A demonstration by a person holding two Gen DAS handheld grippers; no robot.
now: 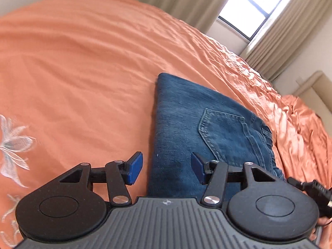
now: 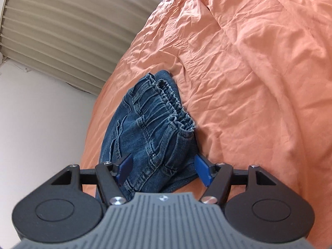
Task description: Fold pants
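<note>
Your blue pants lie folded on the orange bed, long side running away from you, and your right gripper is nearer, its fingers spread wide around the waistband end, while your left gripper hangs open above.

Orange bedspread covers the bed, smooth on one side, heavily creased toward the far edge; white embroidered flower at one corner. Beige pleated curtains flank a bright window (dark frame, daylight washing out the panes). Cream walls behind.
</note>
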